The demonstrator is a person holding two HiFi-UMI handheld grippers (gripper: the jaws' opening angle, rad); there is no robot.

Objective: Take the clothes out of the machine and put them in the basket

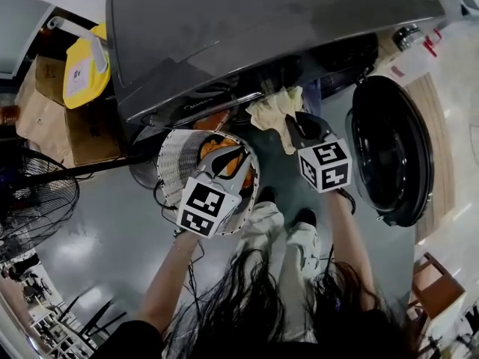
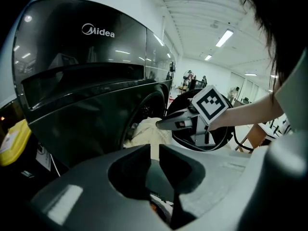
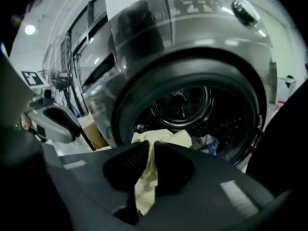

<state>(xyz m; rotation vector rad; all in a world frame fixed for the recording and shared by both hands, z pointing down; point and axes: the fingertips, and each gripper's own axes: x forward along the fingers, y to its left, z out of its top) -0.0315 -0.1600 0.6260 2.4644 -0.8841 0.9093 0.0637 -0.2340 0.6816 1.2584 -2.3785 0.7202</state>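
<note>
Glossy grey floor point(image 1: 112, 230) is reflecting the ceiling lights under a dark front-loading washing machine point(image 1: 262, 28), whose round door point(image 1: 393, 152) is hanging wide open on the right of the head view. A person is standing right in front of it, white shoes point(image 1: 263, 219) showing below the two claws.

The right claw point(image 1: 292, 126) is pinching a pale yellow cloth point(image 1: 273, 109) at the mouth of the machine. In the right gripper view its jaws are pressing together on a fold of that cloth point(image 3: 144, 186), which is trailing down between them, while the rest of it is bunching on the lip of the drum point(image 3: 183, 105). Further in, on the drum's right side, a small heap of blue and grey clothes point(image 3: 208, 143) is lying (how many pieces cannot be made out).

The left claw point(image 1: 228, 159) is hovering over a white mesh basket point(image 1: 174, 159) that is sitting on the floor just left of the opening, with orange clothes point(image 1: 217, 146) lying inside it. In the left gripper view its jaws are standing a narrow slit apart with nothing between them.

Off to the left, a yellow bottle point(image 1: 86, 69) is resting on cardboard boxes point(image 1: 67, 118) beside the machine, and a black fan point(image 1: 34, 200) is standing near them.
</note>
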